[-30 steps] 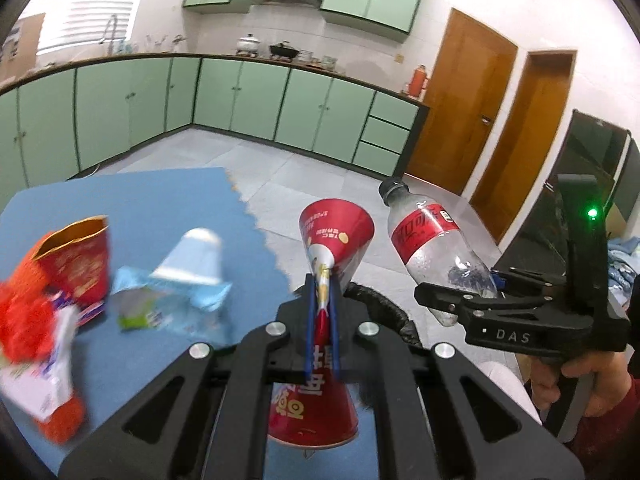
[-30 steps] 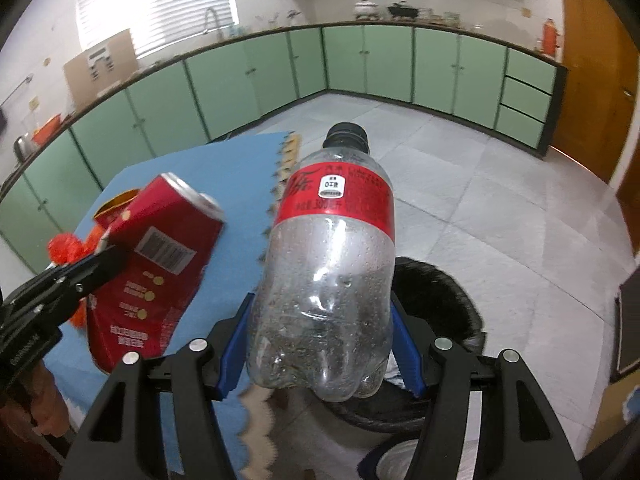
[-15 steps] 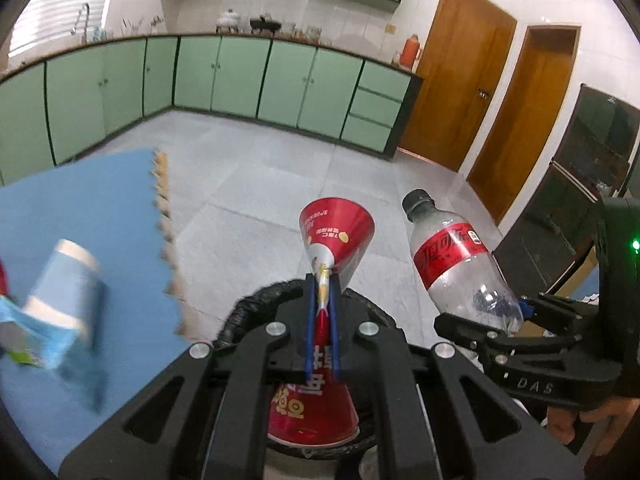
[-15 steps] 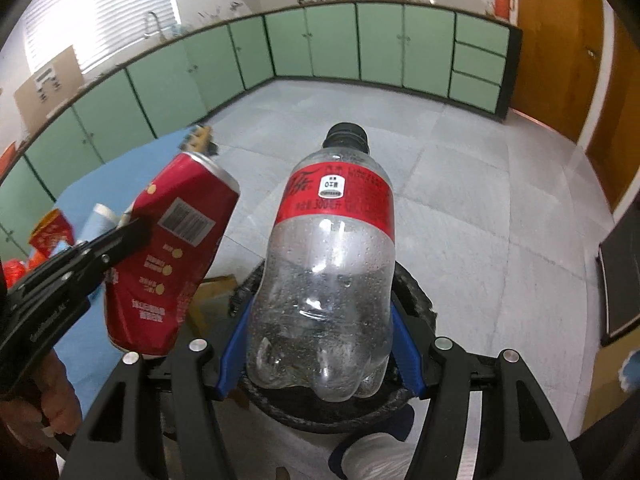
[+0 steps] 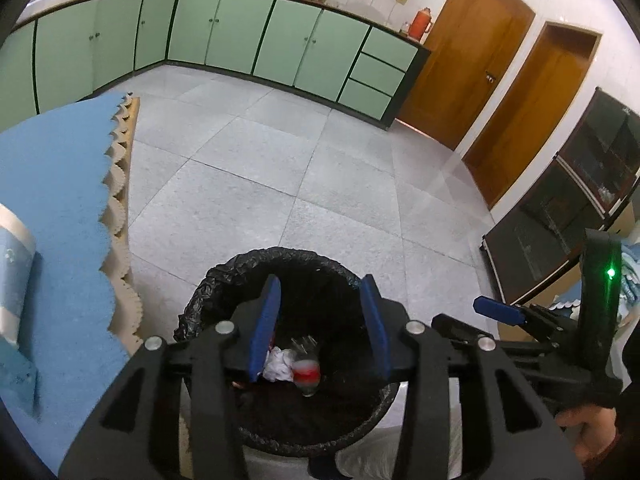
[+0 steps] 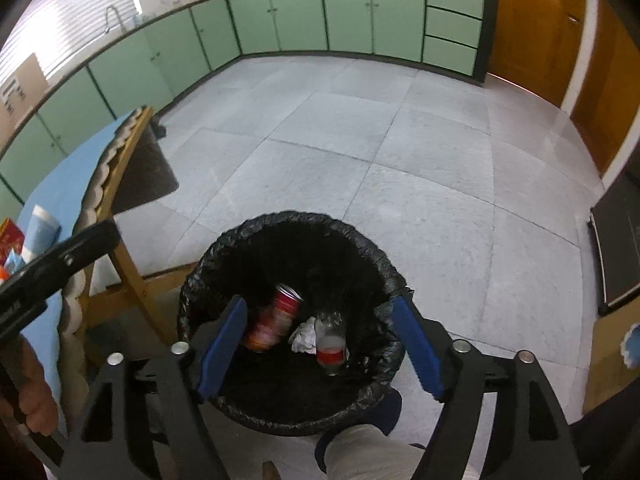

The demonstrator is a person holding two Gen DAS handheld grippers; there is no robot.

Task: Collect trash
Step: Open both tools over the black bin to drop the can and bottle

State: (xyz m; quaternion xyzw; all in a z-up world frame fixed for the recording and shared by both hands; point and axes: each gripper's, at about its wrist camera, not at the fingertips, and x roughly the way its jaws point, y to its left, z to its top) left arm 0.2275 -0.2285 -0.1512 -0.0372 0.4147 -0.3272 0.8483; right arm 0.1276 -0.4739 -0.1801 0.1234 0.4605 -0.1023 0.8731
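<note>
The left claw (image 5: 320, 328) is wide open and holds nothing. It hangs over the black trash bin (image 5: 224, 280). The right claw (image 6: 320, 344) is wide open too, with nothing between its blue pads (image 6: 418, 344), and it hangs over the same trash bin (image 6: 360, 240).

Down inside the bin lie three bits of trash. The red can (image 6: 276, 316) is on the left and looks blurry. A crumpled white paper (image 6: 304, 336) is in the middle. The clear plastic bottle (image 6: 330, 344) with a red label lies just to the right of the paper, touching it. From the left claw's view the bottle (image 5: 306, 370) and the paper (image 5: 280, 364) show between the pads, but the can is hidden.

The bench (image 5: 52, 200) with a blue cover is on the left, just beside the bin. A blue and white cup (image 6: 42, 228) lies on it, and a red packet (image 6: 10, 240) is at the far left edge. The gray tile floor (image 6: 400, 140) runs off to green cupboards (image 5: 240, 32) on the far side.
</note>
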